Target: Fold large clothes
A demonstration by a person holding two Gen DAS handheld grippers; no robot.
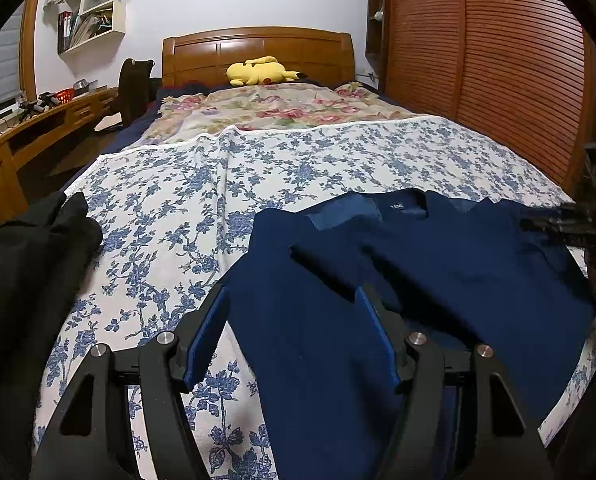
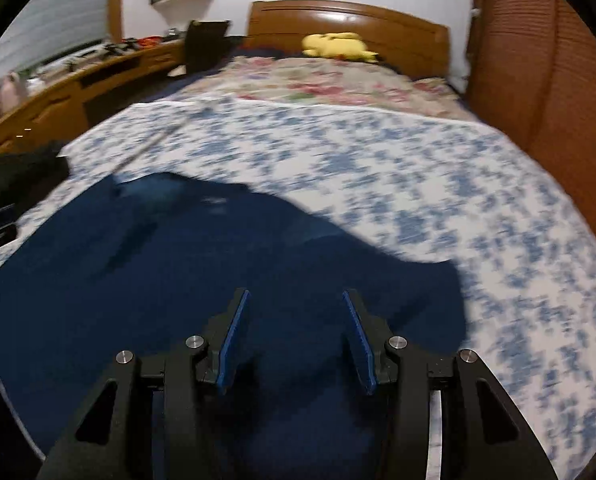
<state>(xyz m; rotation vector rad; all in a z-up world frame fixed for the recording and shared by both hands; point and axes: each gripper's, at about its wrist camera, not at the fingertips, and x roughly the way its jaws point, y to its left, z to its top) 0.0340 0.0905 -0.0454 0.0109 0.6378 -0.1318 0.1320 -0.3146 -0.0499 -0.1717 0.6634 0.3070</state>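
Navy sweater (image 1: 417,280) flat on floral bedspread (image 1: 170,208), left gripper (image 1: 292,300) fingers apart (nothing held), above it

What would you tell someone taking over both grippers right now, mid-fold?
Left gripper: open, empty, over the near left part of the navy sweater.
Right gripper: open, nothing between its pads, above the sweater's right side; that view is blurred.
The sweater lies on the blue floral bedspread, collar toward the headboard, one sleeve folded across the chest. A black garment sits heaped at the bed's left edge.
Done: a sleeve looks folded in.
Left: probably the remaining folds on the sweater, then the black garment.
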